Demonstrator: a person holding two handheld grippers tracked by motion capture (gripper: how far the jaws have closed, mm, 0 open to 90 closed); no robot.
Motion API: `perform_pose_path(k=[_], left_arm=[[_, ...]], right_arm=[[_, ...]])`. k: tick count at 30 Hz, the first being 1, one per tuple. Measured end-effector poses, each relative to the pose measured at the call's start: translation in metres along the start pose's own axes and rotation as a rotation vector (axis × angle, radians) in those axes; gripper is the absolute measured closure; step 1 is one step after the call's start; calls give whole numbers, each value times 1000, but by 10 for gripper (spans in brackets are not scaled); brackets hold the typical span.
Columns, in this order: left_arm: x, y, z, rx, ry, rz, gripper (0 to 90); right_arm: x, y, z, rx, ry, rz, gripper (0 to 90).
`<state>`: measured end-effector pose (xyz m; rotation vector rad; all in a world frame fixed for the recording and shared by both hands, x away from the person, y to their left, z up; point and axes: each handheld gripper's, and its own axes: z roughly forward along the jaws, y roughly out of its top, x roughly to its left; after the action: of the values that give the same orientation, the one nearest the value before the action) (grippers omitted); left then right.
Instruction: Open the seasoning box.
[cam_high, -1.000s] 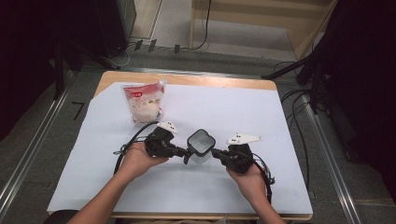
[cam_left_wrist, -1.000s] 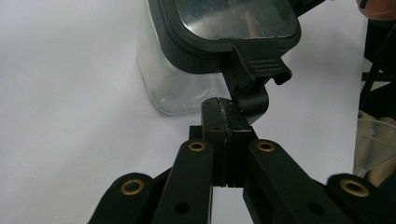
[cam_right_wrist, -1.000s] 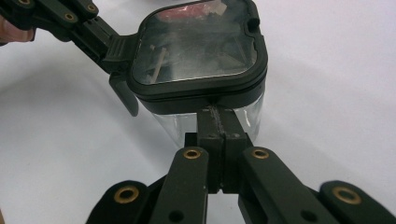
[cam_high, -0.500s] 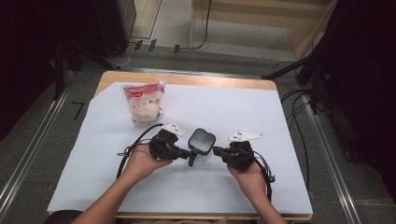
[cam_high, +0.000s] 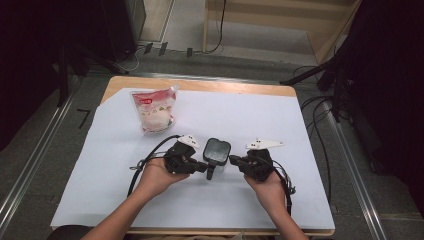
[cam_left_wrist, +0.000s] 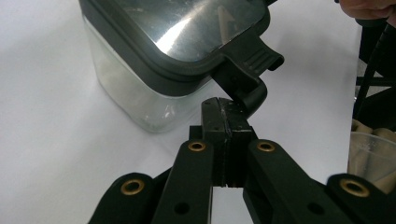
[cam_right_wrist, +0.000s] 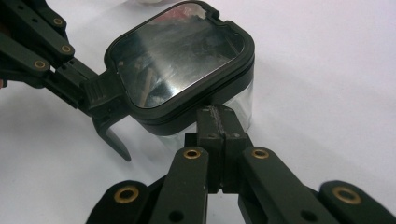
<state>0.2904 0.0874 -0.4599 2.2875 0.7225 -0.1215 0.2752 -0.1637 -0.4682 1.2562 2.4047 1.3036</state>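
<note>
This looks like a lab or a recording room. The small wooden surface (cam_high: 280, 91) is covered with white paper (cam_high: 240, 120), metal rails (cam_high: 30, 165) run at 9 o'clock, and loose cables (cam_high: 320, 107) lie on the grey floor (cam_high: 190, 30) at 3 o'clock.

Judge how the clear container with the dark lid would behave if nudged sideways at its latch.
The clear container looks rigid and empty, so probably light; on the smooth white sheet it would likely slide, not tip, given its squat shape. A push on the latch by the left hand-held gripper may flip the latch or turn the box.
</note>
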Motion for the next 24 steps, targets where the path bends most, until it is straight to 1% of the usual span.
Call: perform_pose_path(k=[1,3,5,6,10,14,17,18,19,22,23,24], left_arm=[[-1,1,0,10,5,2,900],[-4,2,2,-1,-3,2,900],[-6,3,3,1,-6,8,900],[-7,3,4,-12,-14,12,900],[-10,5,6,-13,-15,18,900],[-14,7,9,-10,-25,25,900],[-17,9,13,-16,-44,36,900],[-18,11,16,-22,-55,46,900],[-18,12,17,-18,-63,50,900],[-19,13,16,-16,-74,51,900],[-19,13,14,-15,-90,58,900],[-20,13,13,-8,-90,68,900]], right_arm=[[-1,0,-1,-2,-1,1,900],[-1,0,-2,-6,-3,2,900],[-2,1,-4,-13,-6,1,900],[-2,1,-4,-14,-7,2,900],[-3,1,-6,-17,-8,2,900],[-3,0,-10,-22,-10,3,900],[-2,-2,-14,-25,-20,-6,900],[-1,-4,-19,-27,-21,3,900],[-1,-5,-21,-30,-20,-1,900],[0,-8,-26,-30,-23,2,900],[1,-9,-28,-32,-21,6,900],[2,-11,-31,-31,-17,7,900]])
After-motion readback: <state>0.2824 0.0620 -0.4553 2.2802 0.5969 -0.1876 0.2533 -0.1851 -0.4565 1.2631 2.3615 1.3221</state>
